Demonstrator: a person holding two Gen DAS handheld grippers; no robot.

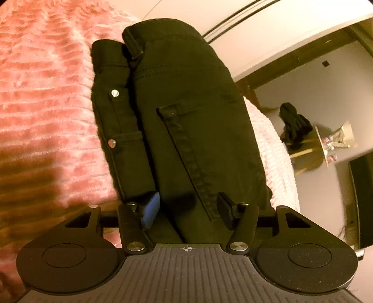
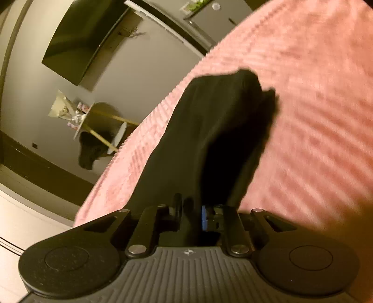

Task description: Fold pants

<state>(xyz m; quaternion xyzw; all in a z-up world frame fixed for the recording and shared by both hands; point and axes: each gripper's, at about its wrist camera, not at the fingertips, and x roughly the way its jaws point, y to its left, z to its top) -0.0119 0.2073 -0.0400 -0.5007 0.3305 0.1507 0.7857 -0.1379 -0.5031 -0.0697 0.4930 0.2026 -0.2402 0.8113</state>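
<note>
Black pants point(image 1: 186, 116) lie folded lengthwise on a pink ribbed bedspread point(image 1: 42, 105), waistband far, back pocket and rivets showing. My left gripper point(image 1: 188, 209) is open, its blue pad and black pad standing either side of the near part of the pants. In the right wrist view the pants point(image 2: 209, 130) rise up from the bedspread point(image 2: 314, 116) as a draped black fold. My right gripper point(image 2: 191, 216) is shut on the pants' cloth, which runs between the pads.
The bed's edge drops to a light floor point(image 2: 28, 223). Beyond it stand a small round side table point(image 2: 102, 125) with dark clothing point(image 2: 88, 151) hanging from it, a wall-mounted dark screen point(image 2: 77, 42) and two black cables point(image 1: 233, 21).
</note>
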